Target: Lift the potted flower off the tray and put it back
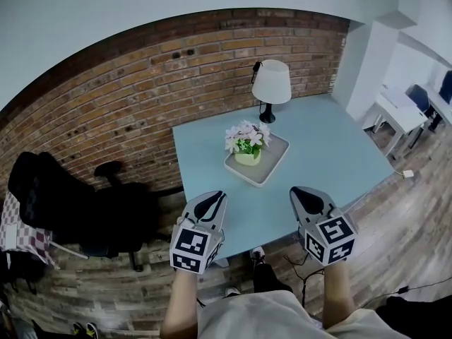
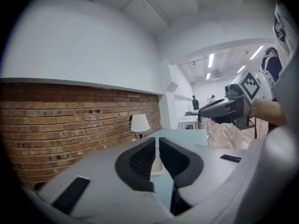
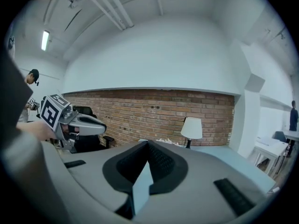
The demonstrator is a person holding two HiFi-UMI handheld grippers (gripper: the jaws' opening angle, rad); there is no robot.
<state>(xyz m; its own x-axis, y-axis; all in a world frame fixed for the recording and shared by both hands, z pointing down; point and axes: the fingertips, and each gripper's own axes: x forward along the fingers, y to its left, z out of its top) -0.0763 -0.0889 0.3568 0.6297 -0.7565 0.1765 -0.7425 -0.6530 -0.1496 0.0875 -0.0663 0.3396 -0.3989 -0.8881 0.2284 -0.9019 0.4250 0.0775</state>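
A potted flower [image 1: 246,141] with pink and white blooms in a pale green pot stands on a grey square tray [image 1: 280,158] on the light blue table [image 1: 332,154]. Both grippers hover over the table's near edge, well short of the tray. My left gripper [image 1: 214,198] is left of it, jaws drawn together with only a thin slit and nothing between them [image 2: 157,141]. My right gripper [image 1: 300,191] is to the right, jaws meeting at the tips and empty [image 3: 148,143]. The blooms [image 3: 164,140] peek just over the right jaws.
A white-shaded lamp [image 1: 272,83] stands on the table behind the tray, near the brick wall [image 1: 127,97]. A black office chair [image 1: 78,203] sits on the wood floor left of the table. White desks [image 1: 399,108] stand far right.
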